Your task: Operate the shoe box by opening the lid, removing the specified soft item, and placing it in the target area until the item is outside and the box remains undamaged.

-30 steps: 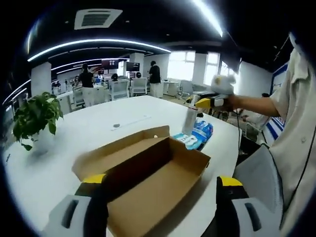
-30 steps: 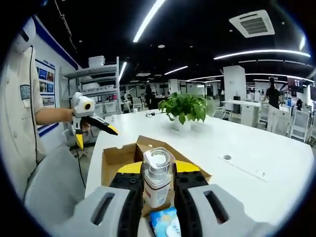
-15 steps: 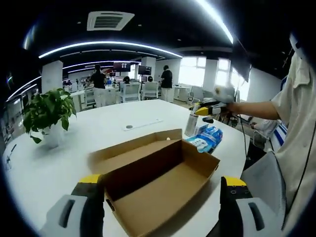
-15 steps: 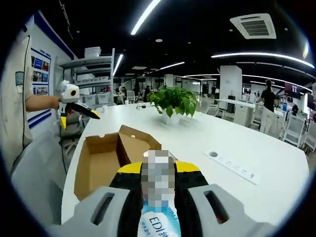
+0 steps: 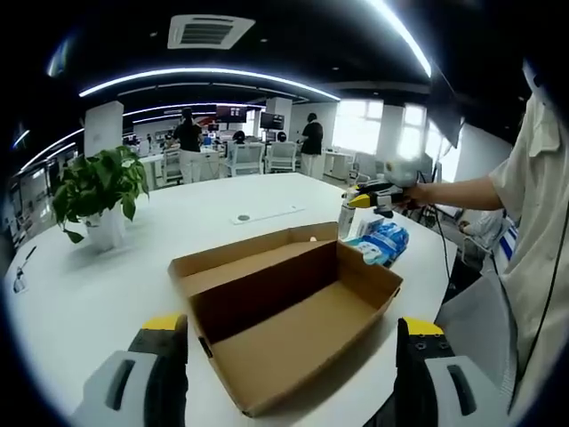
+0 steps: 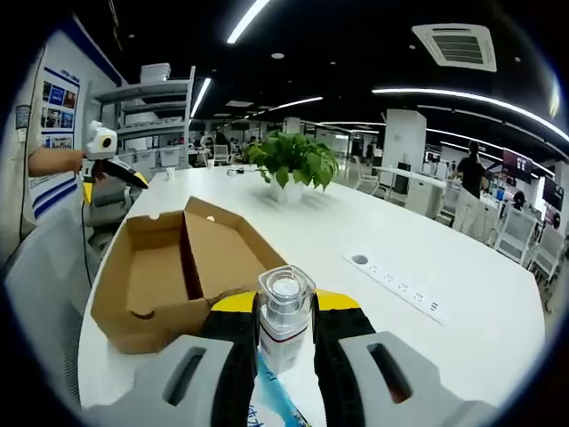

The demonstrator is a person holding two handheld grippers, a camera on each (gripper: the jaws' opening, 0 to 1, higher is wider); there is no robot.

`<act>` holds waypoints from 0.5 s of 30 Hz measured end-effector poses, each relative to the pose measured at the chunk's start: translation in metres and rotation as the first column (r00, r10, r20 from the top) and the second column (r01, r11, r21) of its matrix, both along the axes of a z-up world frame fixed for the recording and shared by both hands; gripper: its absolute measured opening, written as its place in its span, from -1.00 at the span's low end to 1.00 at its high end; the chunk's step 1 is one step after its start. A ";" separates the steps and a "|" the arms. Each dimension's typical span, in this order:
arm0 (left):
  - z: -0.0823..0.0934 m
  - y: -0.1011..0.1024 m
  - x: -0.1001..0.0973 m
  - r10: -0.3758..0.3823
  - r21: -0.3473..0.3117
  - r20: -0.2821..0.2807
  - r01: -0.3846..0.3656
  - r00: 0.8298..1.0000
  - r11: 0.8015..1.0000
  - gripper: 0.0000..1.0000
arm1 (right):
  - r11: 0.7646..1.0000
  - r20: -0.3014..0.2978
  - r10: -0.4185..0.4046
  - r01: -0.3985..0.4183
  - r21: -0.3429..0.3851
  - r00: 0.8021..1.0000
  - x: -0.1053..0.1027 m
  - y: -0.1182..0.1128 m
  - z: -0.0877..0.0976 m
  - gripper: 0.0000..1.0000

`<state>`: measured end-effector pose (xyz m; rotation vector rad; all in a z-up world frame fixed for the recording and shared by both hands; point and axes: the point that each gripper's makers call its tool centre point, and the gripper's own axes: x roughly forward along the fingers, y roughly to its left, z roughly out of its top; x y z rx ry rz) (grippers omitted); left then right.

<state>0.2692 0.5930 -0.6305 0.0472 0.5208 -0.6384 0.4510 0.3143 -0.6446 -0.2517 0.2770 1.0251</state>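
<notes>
An open brown cardboard shoe box [image 5: 293, 316] lies on the white table [image 5: 116, 285], its lid folded back on the far side and its inside bare. My left gripper [image 5: 291, 326] hangs open and wide at the box's near end, with nothing between its fingers. Past the box's far end lies a soft blue packet [image 5: 382, 242]. My right gripper [image 6: 284, 307] is shut on a white bottle with a clear cap [image 6: 284, 325], just above the blue packet [image 6: 267, 405]. The box [image 6: 169, 267] lies to its left. The left gripper [image 6: 107, 165] shows beyond the box.
A potted green plant [image 5: 93, 191] stands at the table's left, and a power strip [image 6: 391, 283] lies flat in the tabletop. A person's sleeve and shirt [image 5: 533, 231] fill the right side. Desks, chairs and standing people are far behind.
The right gripper has carried the bottle from above the box's end to a spot beside it, over the blue packet. The left view has shifted slightly; its gripper stays open.
</notes>
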 end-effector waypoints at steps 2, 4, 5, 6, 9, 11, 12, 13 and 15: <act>-0.003 0.002 -0.002 0.006 0.007 -0.006 -0.006 1.000 1.000 0.99 | 1.000 0.000 -0.007 0.007 -0.014 1.000 0.003 -0.001 -0.005 -0.60; -0.005 0.003 -0.003 0.010 0.012 -0.012 -0.010 1.000 1.000 0.97 | 0.999 -0.003 -0.012 0.012 -0.030 1.000 0.004 -0.003 -0.011 -0.60; -0.006 0.003 -0.004 0.012 0.012 -0.014 -0.012 1.000 1.000 0.97 | 0.999 -0.010 -0.016 0.016 -0.040 1.000 0.006 -0.004 -0.015 -0.60; -0.006 0.003 -0.004 0.014 0.010 -0.016 -0.014 1.000 1.000 0.97 | 0.999 -0.015 -0.016 0.016 -0.047 1.000 0.007 -0.005 -0.018 -0.60; -0.009 0.003 -0.006 0.021 0.012 -0.023 -0.020 1.000 1.000 0.95 | 0.997 -0.016 -0.013 0.012 -0.081 1.000 0.008 -0.007 -0.028 -0.60; -0.012 0.002 -0.008 0.021 0.018 -0.028 -0.021 0.999 1.000 0.94 | 0.996 -0.016 -0.014 0.012 -0.089 1.000 0.009 -0.007 -0.030 -0.60; -0.012 0.002 -0.009 0.021 0.018 -0.030 -0.021 0.999 1.000 0.94 | 0.996 -0.017 -0.016 0.015 -0.092 1.000 0.010 -0.008 -0.032 -0.60; -0.013 0.002 -0.010 0.022 0.018 -0.033 -0.021 0.999 1.000 0.94 | 0.995 -0.013 -0.019 0.017 -0.103 1.000 0.011 -0.009 -0.034 -0.60; -0.015 0.002 -0.011 0.023 0.023 -0.037 -0.023 0.999 0.999 0.92 | 0.993 -0.011 -0.025 0.023 -0.113 1.000 0.013 -0.011 -0.037 -0.60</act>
